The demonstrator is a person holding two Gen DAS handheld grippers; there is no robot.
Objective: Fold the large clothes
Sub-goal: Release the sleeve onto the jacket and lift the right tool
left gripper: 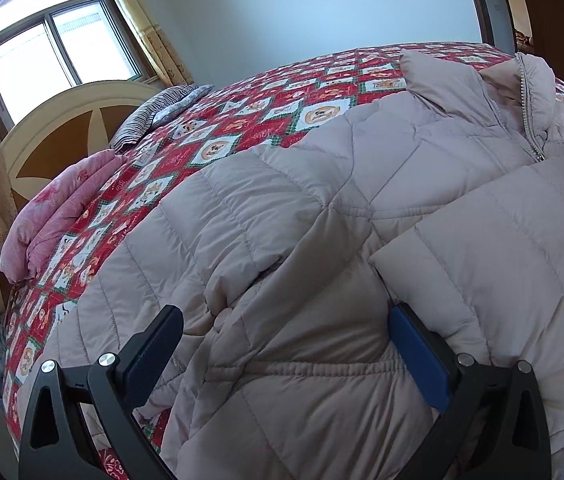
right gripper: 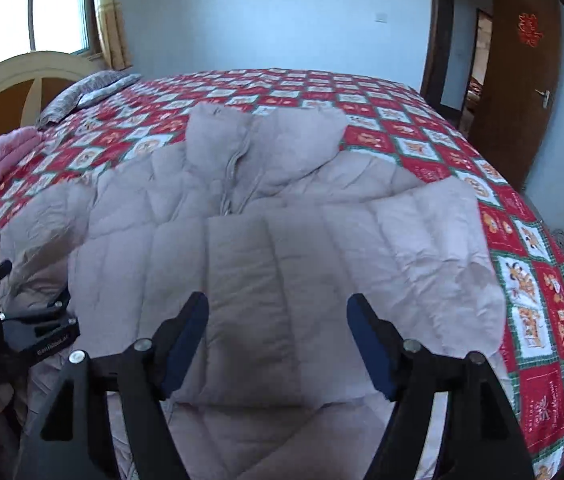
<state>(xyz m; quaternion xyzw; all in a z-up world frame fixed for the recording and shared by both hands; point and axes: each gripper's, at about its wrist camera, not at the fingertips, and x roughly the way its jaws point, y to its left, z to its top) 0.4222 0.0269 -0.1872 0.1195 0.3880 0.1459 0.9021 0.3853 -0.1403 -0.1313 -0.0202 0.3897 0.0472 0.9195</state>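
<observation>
Quilted beige down jacket point(right gripper: 282, 248), spread mid-frame on the bed point(right gripper: 522, 280), is judged light, soft and slippery, best pinched at hem edges; both the left tool point(left gripper: 286, 356) and right tool point(right gripper: 277, 344) gape empty.

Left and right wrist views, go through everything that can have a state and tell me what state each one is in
puffer jacket: spread on the bed, one sleeve folded across the front
zipper: open at the collar
left gripper: open, jacket fabric between its fingers
right gripper: open, over the folded sleeve
door: open
pink quilt: folded by the headboard
</observation>
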